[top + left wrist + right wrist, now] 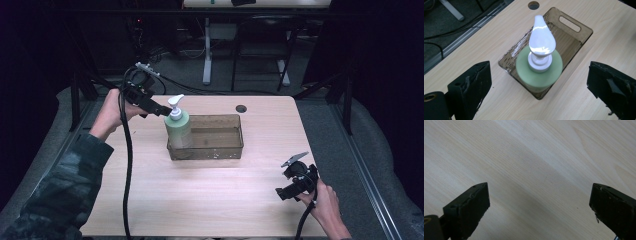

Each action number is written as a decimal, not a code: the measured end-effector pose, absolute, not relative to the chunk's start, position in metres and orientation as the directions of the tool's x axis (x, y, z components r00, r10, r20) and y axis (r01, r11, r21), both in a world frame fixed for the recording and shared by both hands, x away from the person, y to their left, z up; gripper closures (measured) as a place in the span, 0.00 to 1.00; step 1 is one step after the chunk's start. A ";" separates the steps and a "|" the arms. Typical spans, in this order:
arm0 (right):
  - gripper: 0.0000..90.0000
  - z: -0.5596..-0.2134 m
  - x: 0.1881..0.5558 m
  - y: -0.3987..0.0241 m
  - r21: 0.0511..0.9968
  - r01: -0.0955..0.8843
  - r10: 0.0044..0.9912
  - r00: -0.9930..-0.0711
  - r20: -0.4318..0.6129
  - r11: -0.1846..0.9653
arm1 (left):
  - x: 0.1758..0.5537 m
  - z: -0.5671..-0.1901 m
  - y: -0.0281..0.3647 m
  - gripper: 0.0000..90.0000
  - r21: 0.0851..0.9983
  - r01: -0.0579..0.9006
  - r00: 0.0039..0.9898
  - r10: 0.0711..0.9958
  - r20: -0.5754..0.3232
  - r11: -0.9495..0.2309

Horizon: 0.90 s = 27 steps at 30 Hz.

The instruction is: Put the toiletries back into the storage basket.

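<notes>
A pale green soap bottle (178, 129) with a white pump head (175, 102) stands upright in the left end of a clear brown tray (220, 151) at the middle of the wooden table. My left gripper (162, 110) hangs just left of the pump, open and apart from it. In the left gripper view the bottle (524, 73) and its pump (541, 40) sit below and between the wide-apart jaws of that gripper (539, 70), inside the tray (574, 37). My right gripper (281, 192) rests low near the table's front right, open (539, 192) over bare wood.
A round cable hole (241, 108) lies just behind the tray. The rest of the tray holds nothing. Table legs and cables stand on the dark floor beyond the far edge (207, 55). The table (200, 200) ends close to the right hand.
</notes>
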State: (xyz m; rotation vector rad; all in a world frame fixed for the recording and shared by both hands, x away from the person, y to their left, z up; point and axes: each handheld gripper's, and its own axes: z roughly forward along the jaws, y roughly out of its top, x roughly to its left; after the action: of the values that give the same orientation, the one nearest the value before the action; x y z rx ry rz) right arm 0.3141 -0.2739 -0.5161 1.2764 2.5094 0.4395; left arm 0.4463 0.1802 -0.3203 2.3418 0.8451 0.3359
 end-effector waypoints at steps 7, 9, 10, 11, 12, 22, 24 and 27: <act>0.03 -0.516 0.314 -0.274 0.394 0.727 0.816 -0.566 -0.119 0.562 | 0.428 -0.330 0.193 0.05 0.638 0.484 0.760 0.649 0.032 -0.599; 0.03 -0.516 0.314 -0.274 0.396 0.727 0.816 -0.565 -0.119 0.561 | 0.423 -0.334 0.196 0.04 0.639 0.485 0.759 0.650 0.032 -0.597; 0.03 -0.516 0.314 -0.274 0.396 0.728 0.817 -0.564 -0.118 0.560 | 0.420 -0.336 0.197 0.04 0.639 0.485 0.758 0.651 0.033 -0.597; 0.03 -0.516 0.314 -0.274 0.394 0.729 0.817 -0.564 -0.119 0.560 | 0.418 -0.338 0.199 0.04 0.640 0.485 0.756 0.653 0.034 -0.596; 0.03 -0.516 0.314 -0.274 0.394 0.729 0.817 -0.564 -0.119 0.560 | 0.415 -0.340 0.201 0.04 0.641 0.488 0.756 0.653 0.029 -0.593; 0.03 -0.516 0.314 -0.273 0.394 0.728 0.817 -0.564 -0.120 0.561 | 0.391 -0.370 0.217 0.02 0.640 0.511 0.743 0.670 0.007 -0.574; 0.03 -0.516 0.314 -0.273 0.394 0.728 0.817 -0.565 -0.119 0.561 | 0.386 -0.380 0.220 0.02 0.638 0.521 0.738 0.674 -0.003 -0.567; 0.03 -0.516 0.314 -0.273 0.395 0.728 0.817 -0.565 -0.117 0.560 | 0.381 -0.393 0.223 0.01 0.628 0.536 0.733 0.680 -0.015 -0.564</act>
State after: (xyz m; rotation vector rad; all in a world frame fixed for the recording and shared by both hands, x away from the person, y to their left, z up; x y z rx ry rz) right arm 0.3137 -0.2729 -0.5164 1.2776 2.5107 0.4404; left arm 0.3807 0.2230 -0.3930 2.3129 0.9146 0.3030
